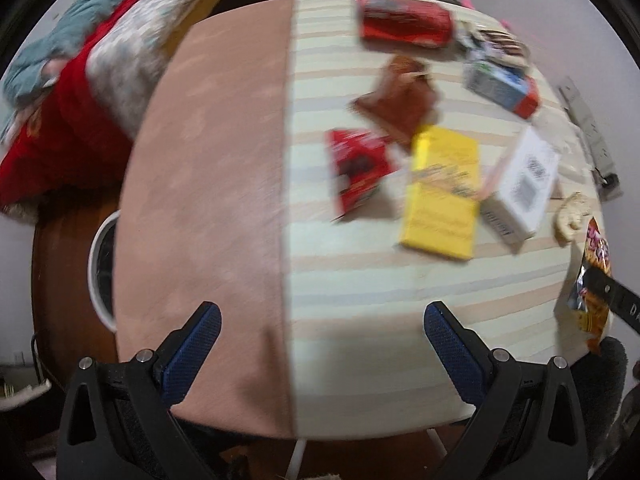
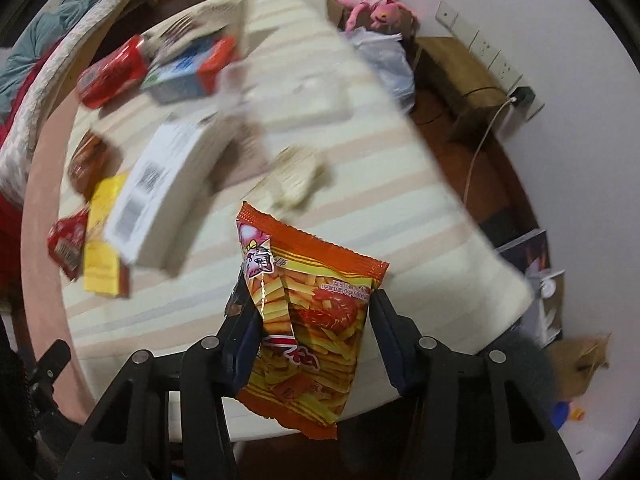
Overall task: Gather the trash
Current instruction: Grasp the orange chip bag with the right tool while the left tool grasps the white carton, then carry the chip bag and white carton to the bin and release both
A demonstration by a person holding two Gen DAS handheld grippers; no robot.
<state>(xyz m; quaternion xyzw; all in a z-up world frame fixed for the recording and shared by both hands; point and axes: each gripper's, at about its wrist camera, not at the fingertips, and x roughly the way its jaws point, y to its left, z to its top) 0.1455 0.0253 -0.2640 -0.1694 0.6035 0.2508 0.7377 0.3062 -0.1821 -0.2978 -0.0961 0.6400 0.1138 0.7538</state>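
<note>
Standing upright in right tongs (image 2: 310,332): snack bag (image 2: 308,320)

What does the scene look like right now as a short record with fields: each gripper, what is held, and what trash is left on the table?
left gripper: open, empty, above the table
right gripper: shut on orange snack bag
on table: red can, brown wrapper, red wrapper, yellow box, white box, blue and orange carton
bin: white-rimmed bin left of table
</note>
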